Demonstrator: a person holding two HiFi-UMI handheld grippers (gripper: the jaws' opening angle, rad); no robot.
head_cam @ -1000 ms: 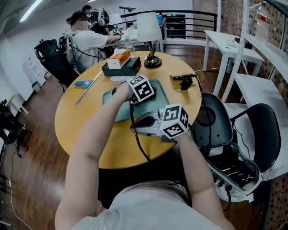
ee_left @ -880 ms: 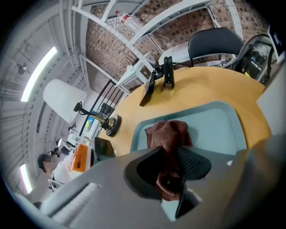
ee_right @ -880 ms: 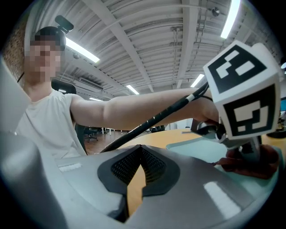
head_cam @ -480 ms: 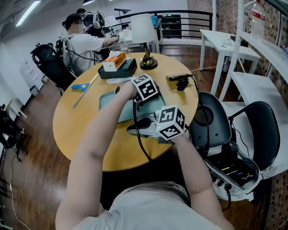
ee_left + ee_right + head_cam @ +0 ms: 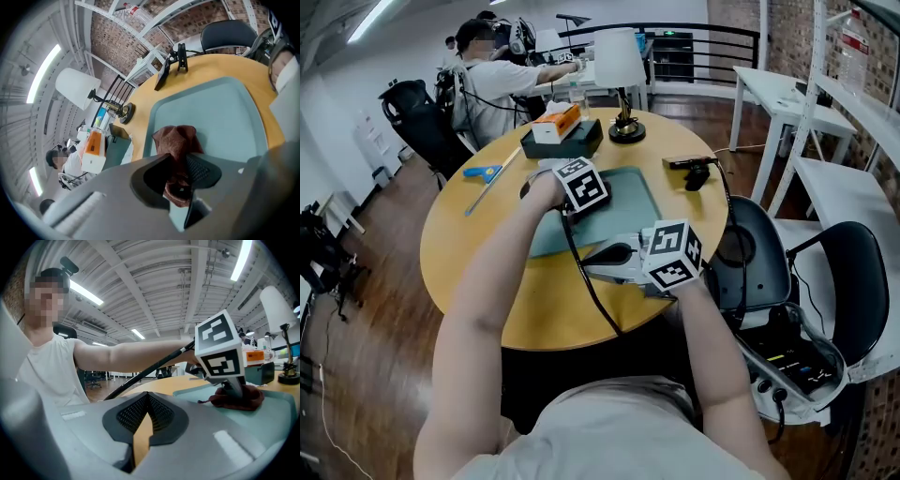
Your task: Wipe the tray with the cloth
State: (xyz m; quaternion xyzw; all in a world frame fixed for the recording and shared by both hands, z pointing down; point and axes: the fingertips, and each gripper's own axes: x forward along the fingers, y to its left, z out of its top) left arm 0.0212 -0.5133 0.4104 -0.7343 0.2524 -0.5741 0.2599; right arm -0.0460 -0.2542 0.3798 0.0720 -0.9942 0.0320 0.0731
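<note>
Left gripper (image 5: 180,174) pinches a crumpled maroon cloth (image 5: 177,140) on the pale teal plastic tray (image 5: 220,117). Right gripper (image 5: 147,417) is pressed together, empty, beside the tray.

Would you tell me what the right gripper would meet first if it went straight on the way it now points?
Probably the black cable that crosses just ahead of the right gripper, with the person's left forearm close behind it; the depth is hard to judge.
</note>
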